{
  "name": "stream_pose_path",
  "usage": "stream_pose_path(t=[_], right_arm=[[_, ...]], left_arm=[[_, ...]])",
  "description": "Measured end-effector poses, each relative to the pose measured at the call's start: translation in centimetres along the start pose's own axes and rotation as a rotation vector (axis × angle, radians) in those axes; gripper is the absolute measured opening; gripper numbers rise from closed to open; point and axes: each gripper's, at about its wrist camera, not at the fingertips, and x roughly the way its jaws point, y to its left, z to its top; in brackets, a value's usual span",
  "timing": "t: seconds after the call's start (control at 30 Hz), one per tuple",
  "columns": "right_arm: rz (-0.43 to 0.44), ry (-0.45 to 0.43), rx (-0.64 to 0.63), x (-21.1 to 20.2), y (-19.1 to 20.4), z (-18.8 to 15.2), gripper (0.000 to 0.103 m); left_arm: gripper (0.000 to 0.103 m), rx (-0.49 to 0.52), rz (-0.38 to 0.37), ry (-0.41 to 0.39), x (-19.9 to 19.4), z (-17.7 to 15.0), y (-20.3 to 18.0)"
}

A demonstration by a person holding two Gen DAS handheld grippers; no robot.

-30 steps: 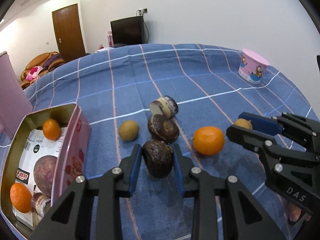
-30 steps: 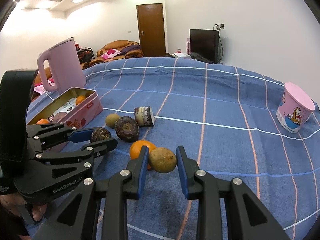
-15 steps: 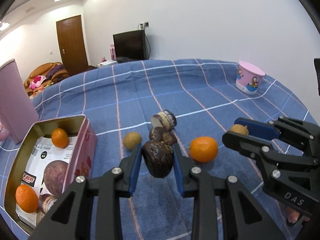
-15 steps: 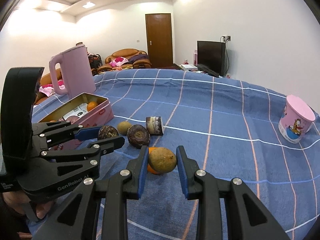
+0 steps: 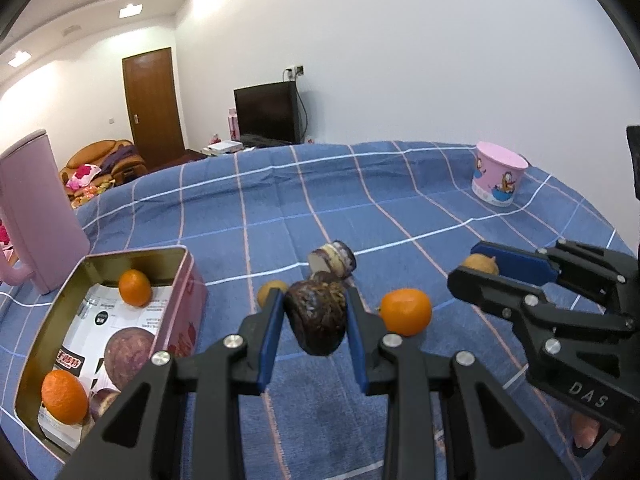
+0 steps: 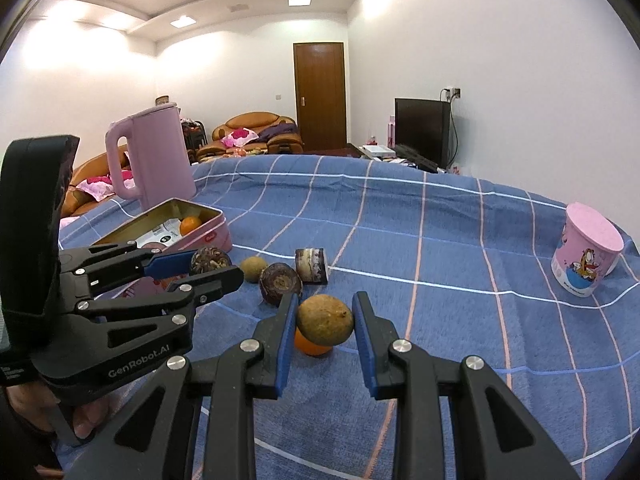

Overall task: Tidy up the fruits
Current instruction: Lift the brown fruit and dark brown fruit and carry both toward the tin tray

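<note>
Left hand-held gripper (image 5: 314, 320) clenched on dark wrinkled fruit (image 5: 316, 322), lifted off blue checked cloth (image 5: 360, 208). Right hand-held gripper (image 6: 325, 322) clenched on brown round fruit (image 6: 325, 320). Pink tin (image 5: 182, 312) at near left, holds oranges. Best: carry over tin rim, lower before letting go; avoid loose orange (image 5: 406, 312).
</note>
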Motion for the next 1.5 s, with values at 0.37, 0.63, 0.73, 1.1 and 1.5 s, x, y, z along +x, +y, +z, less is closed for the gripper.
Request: stream_pose_path(t=[0.37, 0.63, 0.73, 1.1, 1.5], right_arm=[[-0.006, -0.03, -0.003, -0.6, 0.1, -0.1, 0.03], [-0.009, -0.058, -0.007, -1.1, 0.2, -0.1, 0.03], [-0.009, -0.068, -0.008, -1.3, 0.2, -0.1, 0.03], [-0.012, -0.093, -0.013, -1.8, 0.3, -0.2, 0.03], [-0.005, -0.125, -0.019, -2.3, 0.3, -0.3, 0.03]], left_arm=[[0.032, 0.019, 0.032, -0.056, -1.1, -0.1, -0.5], [0.032, 0.014, 0.04, -0.082, -1.6, -0.2, -0.3], [0.032, 0.012, 0.042, -0.097, -1.9, -0.2, -0.3], [0.032, -0.002, 0.053, -0.141, -2.9, -0.4, 0.0], [0.032, -0.014, 0.058, -0.178, -3.7, -0.6, 0.3]])
